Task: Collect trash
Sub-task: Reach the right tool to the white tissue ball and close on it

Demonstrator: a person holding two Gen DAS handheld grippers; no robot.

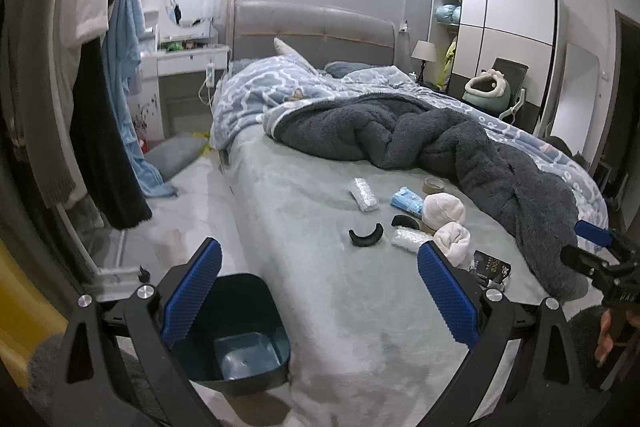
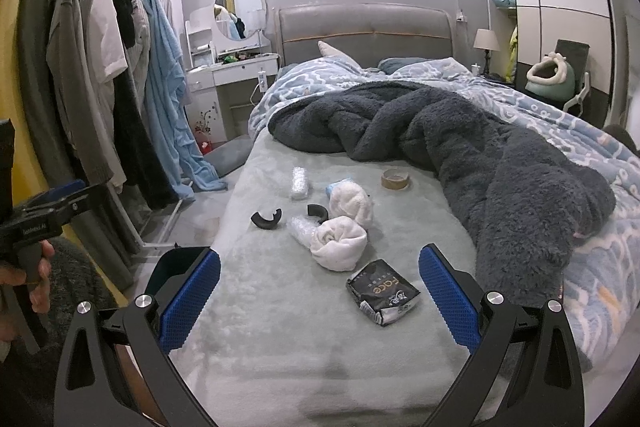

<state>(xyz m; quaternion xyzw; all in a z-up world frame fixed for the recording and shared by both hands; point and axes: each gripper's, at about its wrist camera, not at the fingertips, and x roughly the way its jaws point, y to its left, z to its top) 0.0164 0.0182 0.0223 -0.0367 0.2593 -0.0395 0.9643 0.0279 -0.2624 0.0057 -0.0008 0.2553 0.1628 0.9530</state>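
Both claws hang over the near end of the bed, each spread wide with nothing between its blue ridged pads. The left claw frames bare, pale grey-green fleece bed cover, and its left pad shows in front of the dark teal plastic waste bin, which stands on the floor just beside the bed's near left corner. The right claw is likewise fully spread and touches nothing; the crumpled black foil packet printed "face" lies on the cover between its two pads, slightly farther away than the pad tips. Beyond the packet sit two rolled white fleece bundles, the nearer one touching a clear crinkled plastic wrapper. To the left of that wrapper lies a curved black plastic piece, and a second, smaller black curved piece rests against the farther bundle. Farther up the bed are another clear bubble-plastic wrapper, a light blue tissue pack partly hidden behind the far bundle, and a roll of brown tape near the edge of the heaped dark grey fleece blanket covering the right side of the bed. A person's hand grips the left tool's handle at the left edge of the right wrist view.
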